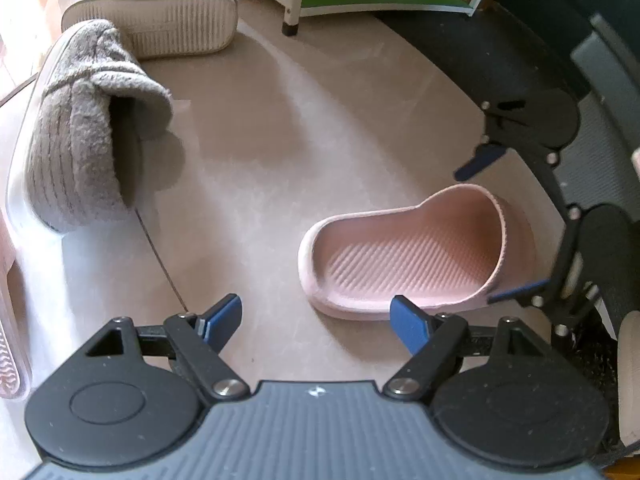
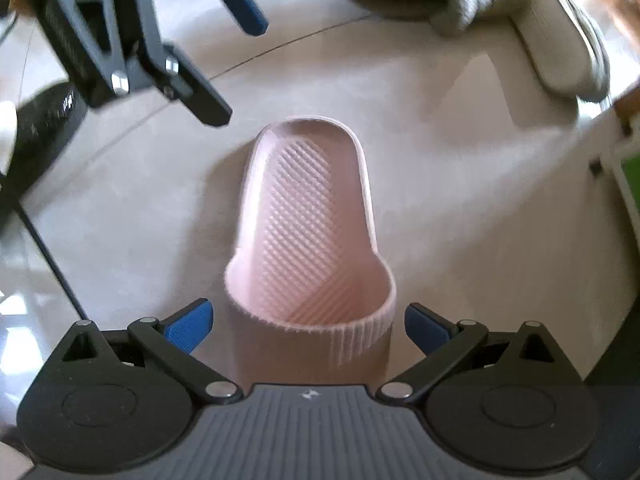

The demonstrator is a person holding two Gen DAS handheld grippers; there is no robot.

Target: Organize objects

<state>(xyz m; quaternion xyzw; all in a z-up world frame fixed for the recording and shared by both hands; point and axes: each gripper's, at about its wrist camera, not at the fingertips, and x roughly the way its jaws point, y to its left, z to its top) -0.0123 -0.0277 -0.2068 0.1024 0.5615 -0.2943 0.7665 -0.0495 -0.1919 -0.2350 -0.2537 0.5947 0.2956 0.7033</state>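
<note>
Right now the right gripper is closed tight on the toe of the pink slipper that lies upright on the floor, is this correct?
Not quite. The right gripper is open: in the right wrist view its blue pads stand clear on both sides of the pink slipper, not pressing it. The slipper does lie upright on the floor.

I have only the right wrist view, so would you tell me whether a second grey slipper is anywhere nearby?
Observer: Yes. The left wrist view shows a second grey slipper, tipped with its sole showing, behind the nearer grey slipper.
Operator: Thank you. Is another pink one in sight?
Observer: A pink ribbed piece sits at that view's left edge. It is too cropped to say for sure.
Operator: Is the left gripper holding anything?
Observer: No. The left gripper is open over bare floor, beside the pink slipper.
</note>
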